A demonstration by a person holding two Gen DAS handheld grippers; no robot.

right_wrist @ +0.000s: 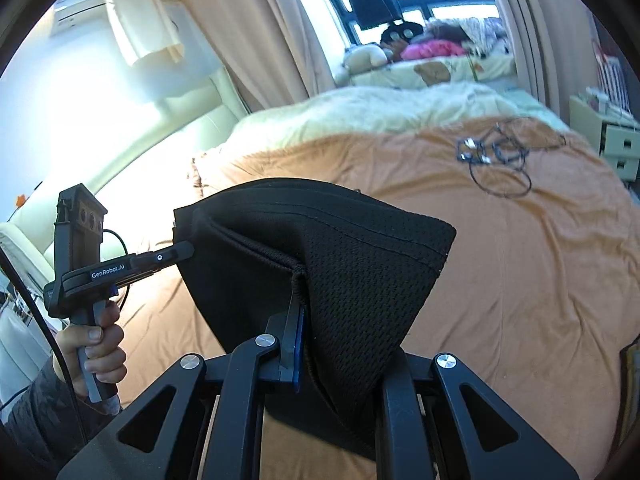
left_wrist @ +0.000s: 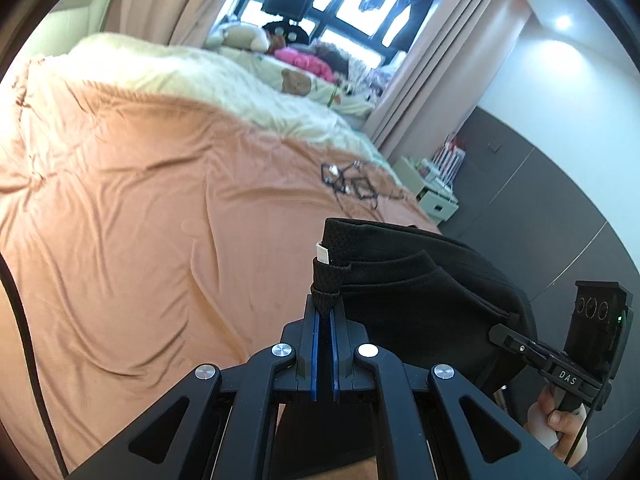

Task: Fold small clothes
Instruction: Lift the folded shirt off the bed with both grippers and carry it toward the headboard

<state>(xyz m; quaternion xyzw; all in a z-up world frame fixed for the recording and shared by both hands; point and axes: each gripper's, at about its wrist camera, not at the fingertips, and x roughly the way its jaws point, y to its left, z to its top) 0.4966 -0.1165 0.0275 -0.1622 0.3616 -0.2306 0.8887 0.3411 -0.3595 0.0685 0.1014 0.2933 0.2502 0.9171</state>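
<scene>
Left tongs [left_wrist: 325, 300] and right tongs [right_wrist: 298, 280] each clamp black mesh-knit garment [right_wrist: 340, 264], lifted above orange-sheeted bed [left_wrist: 140, 200].

We read two markings, both white on black. "GenRobot.AI" stands on the side of the left gripper [right_wrist: 182, 254] body, seen from the right wrist view. "DAS" stands on the right gripper [left_wrist: 498, 334] body, left wrist view.
</scene>
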